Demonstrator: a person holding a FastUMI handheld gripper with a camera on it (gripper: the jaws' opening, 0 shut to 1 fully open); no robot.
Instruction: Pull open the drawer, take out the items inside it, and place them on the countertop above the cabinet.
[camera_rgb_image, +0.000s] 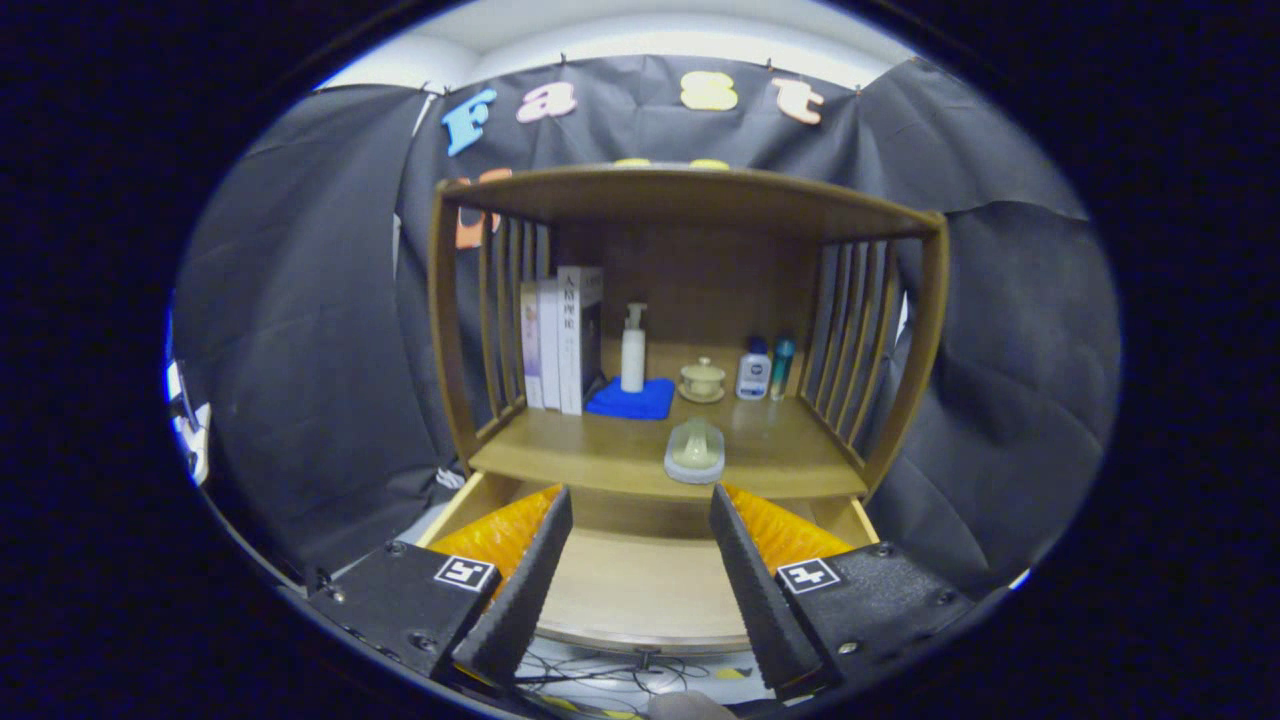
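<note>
Black cloth hangs as a backdrop behind and to both sides of a wooden cabinet (690, 330), which serves as the landmark. That cabinet has a flat top board, slatted side panels, and an open front above its countertop (600, 455).

At the back left of the countertop, against the left slats, a few books (562, 340) stand upright. Just right of them lies a folded blue cloth (632, 399), with a white pump bottle (633, 350) standing on it. Toward the middle back sits a small lidded cup on a saucer (702, 381). Further right, near the right slats, stand a small white bottle (753, 370) and a slim teal bottle (782, 367), close together. A pale brush with a domed handle (695, 452) rests at the countertop's front edge, slightly right of centre. Bare wood lies open to its left and right along that edge.

Below the countertop, the drawer (640, 590) is pulled out. Its visible wooden floor is bare, and its curved front edge shows nearest the camera. Cables (600, 672) lie on the pale floor under the drawer front.

The gripper (640, 510) is spread wide, holding nothing. Its two black fingers (530, 580), backed with orange, hover above the open drawer, their tips just short of the countertop's front edge.
</note>
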